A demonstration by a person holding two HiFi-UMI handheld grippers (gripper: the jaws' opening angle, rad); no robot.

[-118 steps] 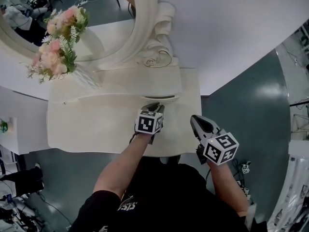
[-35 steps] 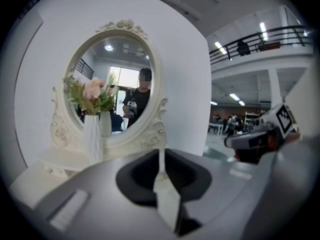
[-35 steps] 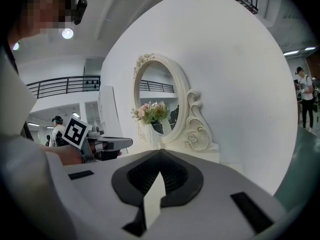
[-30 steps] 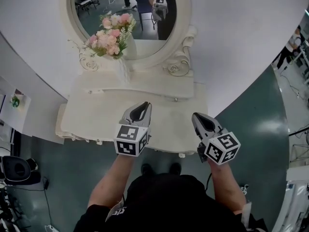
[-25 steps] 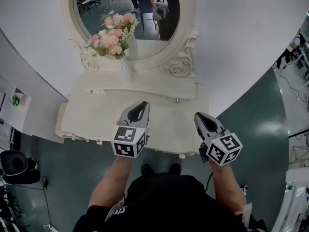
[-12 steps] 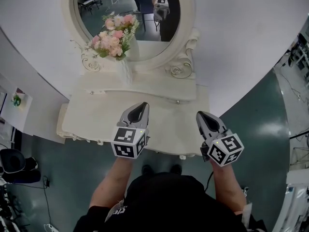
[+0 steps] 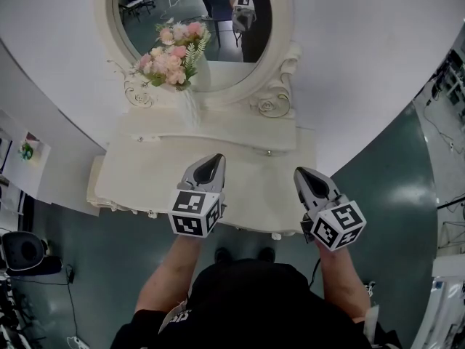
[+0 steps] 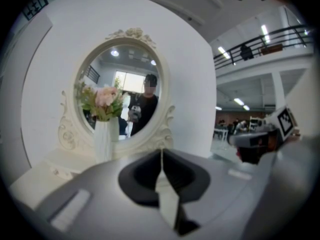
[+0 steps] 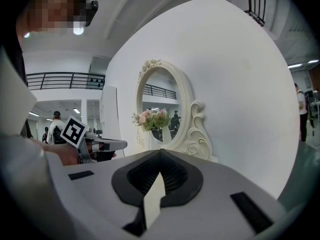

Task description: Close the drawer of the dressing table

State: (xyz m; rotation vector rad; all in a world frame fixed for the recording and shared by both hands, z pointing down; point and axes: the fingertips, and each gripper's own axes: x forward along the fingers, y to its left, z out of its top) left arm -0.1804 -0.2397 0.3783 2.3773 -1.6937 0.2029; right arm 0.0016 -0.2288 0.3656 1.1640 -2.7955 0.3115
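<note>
Hovering above the cream carved table's (image 7: pixel 142 184) front, your left claw (image 7: pixel 215 158) and right claw (image 7: pixel 298 173) are pressed together, empty. Open teal floor (image 7: pixel 378 173) lies right.

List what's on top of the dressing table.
A white vase of pink flowers stands before the oval mirror. The left gripper and right gripper hide front patches of the dressing table.

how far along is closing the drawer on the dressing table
Done, it seems: the small drawer below the mirror sits flush in the dressing table. In hand: nothing; the left gripper and right gripper are shut and empty above its top. Left: nothing that shows.
</note>
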